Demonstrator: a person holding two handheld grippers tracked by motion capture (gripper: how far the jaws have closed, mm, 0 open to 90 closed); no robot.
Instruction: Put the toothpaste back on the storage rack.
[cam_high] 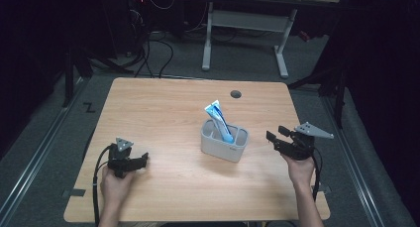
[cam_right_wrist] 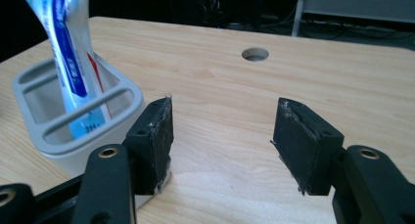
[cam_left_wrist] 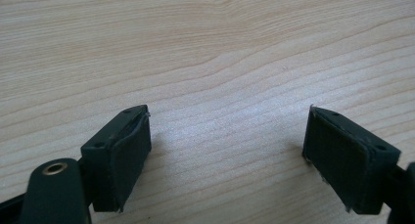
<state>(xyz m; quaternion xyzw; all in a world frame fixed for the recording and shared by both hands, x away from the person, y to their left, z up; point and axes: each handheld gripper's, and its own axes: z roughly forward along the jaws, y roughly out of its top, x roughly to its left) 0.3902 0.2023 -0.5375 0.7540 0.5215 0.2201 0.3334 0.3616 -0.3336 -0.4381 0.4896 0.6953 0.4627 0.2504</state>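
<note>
Where it stands in the grey holder (cam_high: 224, 143), the tube (cam_high: 220, 120) shows a white body with broad blue bands, a thin red edge and a flat crimped end at the top. In the right gripper view the tube (cam_right_wrist: 69, 57) carries small dark print on a pale blue patch low down, too blurred to read; no brand can be made out. Its long axis runs steeply up and down, and it leans: the crimped end tips away from the holder's front rim toward the far left, while the lower end sits inside a rear compartment of the holder (cam_right_wrist: 58, 131).

The holder is a rounded grey caddy with bars across its open top that split it into slots. It stands near the middle of the bench (cam_high: 163, 118), with the bench's round cable hole (cam_high: 236, 94) beyond it.

The right gripper (cam_high: 273, 139) sits just right of the holder, jaws wide apart with nothing between them, one jaw close beside the holder's wall. The left gripper (cam_high: 143, 160) rests well left of the holder, jaws also spread wide over bare wood, gripping nothing.
</note>
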